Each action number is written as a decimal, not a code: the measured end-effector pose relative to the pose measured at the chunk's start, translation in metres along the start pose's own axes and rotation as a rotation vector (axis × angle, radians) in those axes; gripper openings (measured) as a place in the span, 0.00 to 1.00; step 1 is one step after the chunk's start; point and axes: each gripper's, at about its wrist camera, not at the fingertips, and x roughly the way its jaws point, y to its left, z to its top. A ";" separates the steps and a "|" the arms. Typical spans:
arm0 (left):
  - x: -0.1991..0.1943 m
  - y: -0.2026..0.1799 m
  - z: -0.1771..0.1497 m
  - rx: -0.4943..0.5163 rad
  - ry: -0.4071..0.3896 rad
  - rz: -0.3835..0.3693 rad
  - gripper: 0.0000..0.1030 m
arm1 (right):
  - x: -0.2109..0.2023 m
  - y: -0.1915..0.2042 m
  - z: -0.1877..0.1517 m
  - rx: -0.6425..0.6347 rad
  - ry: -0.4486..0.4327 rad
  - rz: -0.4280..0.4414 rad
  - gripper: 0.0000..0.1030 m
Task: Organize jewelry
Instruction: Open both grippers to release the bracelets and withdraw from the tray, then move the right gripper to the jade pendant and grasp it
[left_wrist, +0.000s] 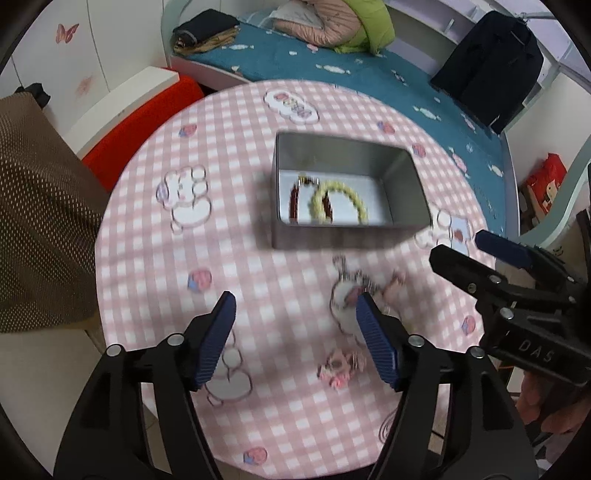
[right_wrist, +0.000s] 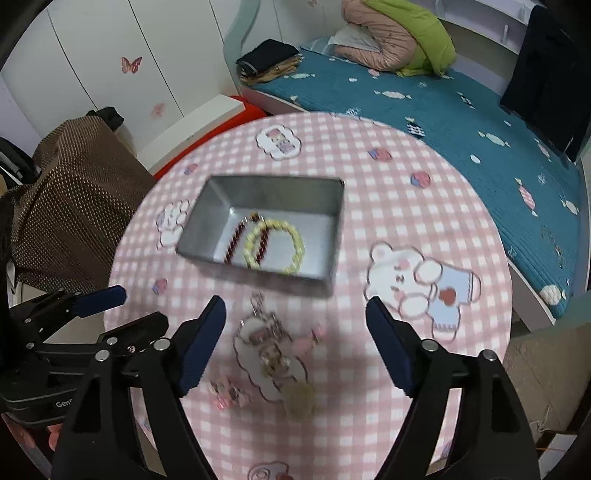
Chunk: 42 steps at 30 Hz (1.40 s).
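Silver-grey metal is showing plainly in the left wrist view: an open rectangular tin (left_wrist: 347, 192) is sitting on a round table (left_wrist: 155, 229) covered with pink checked cloth. Inside the tin, a pale yellow bead bracelet (left_wrist: 341, 203) is lying on the floor of the box, overlapping a dark red bead strand (left_wrist: 295, 201) toward the tin's left side. Nearer the camera, outside the tin, loose pieces are lying on the cloth: a blurred charm cluster (left_wrist: 351, 291) just beside the right finger, and a small pink piece (left_wrist: 340, 367) between the fingers. The left gripper (left_wrist: 295, 332) is hovering over the cloth with its jaws standing wide and nothing gripped. The right gripper (left_wrist: 476, 247) is reaching in from the right edge, jaws apart and empty.

Turning to the right wrist view, the tin (right_wrist: 266, 192) is sitting left of centre, holding the yellow bracelet (right_wrist: 275, 245) and the red strand (right_wrist: 245, 240), the two touching. Below it on the table (right_wrist: 406, 206), the charm cluster (right_wrist: 264, 332), a pink piece (right_wrist: 227, 395) and a dull yellowish clump (right_wrist: 301, 400) are lying outside the tin. The right gripper (right_wrist: 295, 343) is spreading wide above these, holding nothing. The left gripper (right_wrist: 122, 310) is showing at the left edge, jaws parted.
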 end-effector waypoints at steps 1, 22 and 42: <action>0.002 -0.001 -0.005 0.002 0.010 0.000 0.68 | 0.001 -0.001 -0.006 0.000 0.008 -0.009 0.79; 0.053 -0.023 -0.059 0.132 0.148 0.033 0.65 | 0.016 -0.007 -0.069 -0.078 0.112 -0.104 0.81; 0.077 -0.032 -0.050 0.166 0.185 0.003 0.05 | 0.035 -0.011 -0.078 -0.073 0.154 -0.111 0.81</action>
